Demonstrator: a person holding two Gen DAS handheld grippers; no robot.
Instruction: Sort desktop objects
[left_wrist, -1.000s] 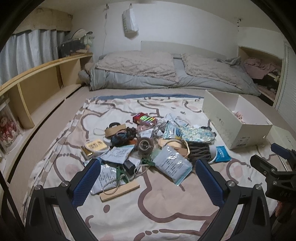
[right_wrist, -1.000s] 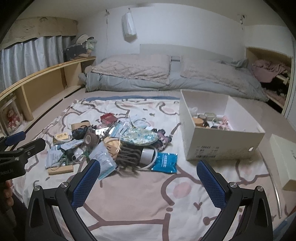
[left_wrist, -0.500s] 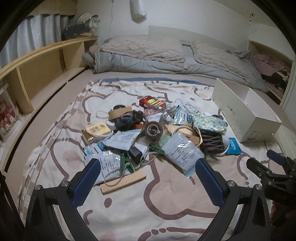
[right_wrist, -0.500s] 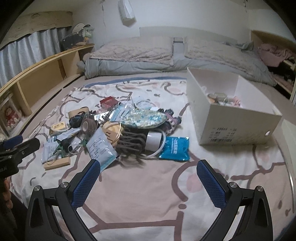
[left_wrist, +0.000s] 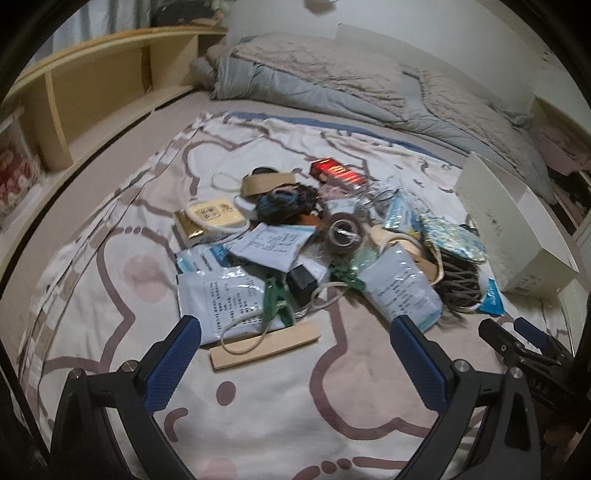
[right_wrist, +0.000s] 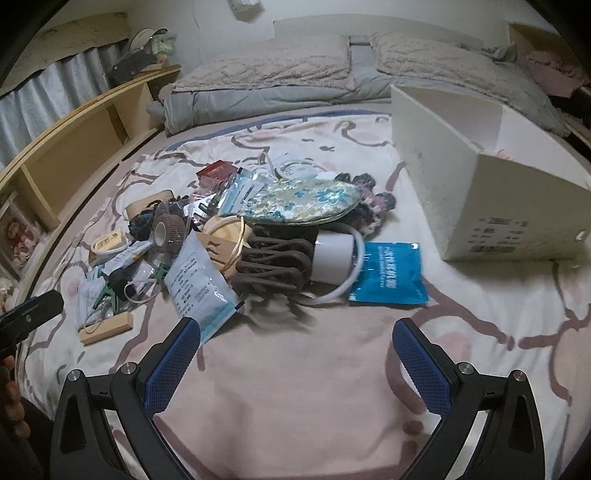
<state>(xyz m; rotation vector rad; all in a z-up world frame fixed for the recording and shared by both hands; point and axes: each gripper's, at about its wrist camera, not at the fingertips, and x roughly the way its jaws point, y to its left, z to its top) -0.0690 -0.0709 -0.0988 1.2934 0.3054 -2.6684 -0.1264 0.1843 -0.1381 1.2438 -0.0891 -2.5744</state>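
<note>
While both grippers hover above the patterned sheet (right_wrist: 295, 387), the left gripper (left_wrist: 295, 334) and the right gripper (right_wrist: 297, 334) stand wide apart, holding nothing. The pile of small things (right_wrist: 236, 236) lies mid-sheet: a wooden block (left_wrist: 264, 343) at its near edge, a blue packet (right_wrist: 389, 273) on its right side. The white box (right_wrist: 480, 192) sits toward the sheet's right edge, just beside the pile.

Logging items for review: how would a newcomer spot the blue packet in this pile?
Find the white box on the blanket. Just left of its near corner, at the pile's right edge, lies the blue packet, flat beside a white cylinder. It is the only solid bright blue packet with white print.
</note>
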